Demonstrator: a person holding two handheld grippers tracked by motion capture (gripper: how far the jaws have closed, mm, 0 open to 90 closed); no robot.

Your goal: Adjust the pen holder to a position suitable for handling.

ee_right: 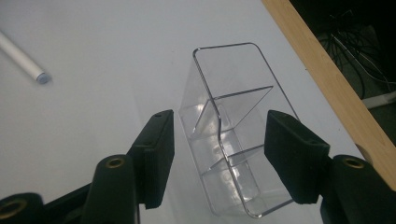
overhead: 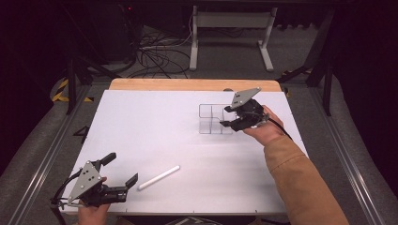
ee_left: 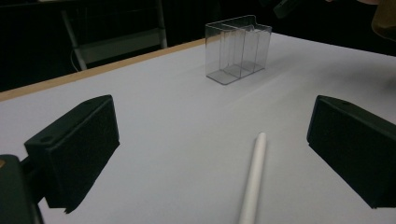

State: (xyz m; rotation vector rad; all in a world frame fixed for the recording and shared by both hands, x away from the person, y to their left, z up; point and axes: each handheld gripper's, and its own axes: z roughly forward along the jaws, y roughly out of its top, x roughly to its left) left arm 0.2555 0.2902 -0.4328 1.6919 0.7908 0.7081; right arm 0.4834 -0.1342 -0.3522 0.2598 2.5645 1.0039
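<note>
A clear plastic box (overhead: 211, 120) with several compartments stands upright at the right rear of the white table (overhead: 155, 126). My right gripper (overhead: 227, 116) is open at the box's right end. In the right gripper view the box (ee_right: 224, 107) stands between the two spread jaws of that gripper (ee_right: 219, 126), with a small gap at the left jaw. A white stick (overhead: 158, 177) lies flat near the front edge. My left gripper (overhead: 122, 168) is open just left of it, holding nothing. In the left gripper view the stick (ee_left: 253, 179) lies ahead between the wide jaws of that gripper (ee_left: 212, 135), nearer the right one.
The table's wooden rear edge (overhead: 192, 85) runs close behind the box. Beyond it are a white desk frame (overhead: 230, 33) and cables on the floor (overhead: 159, 56). Metal rails (overhead: 47, 150) flank the table. The box (ee_left: 238, 49) shows far ahead in the left gripper view.
</note>
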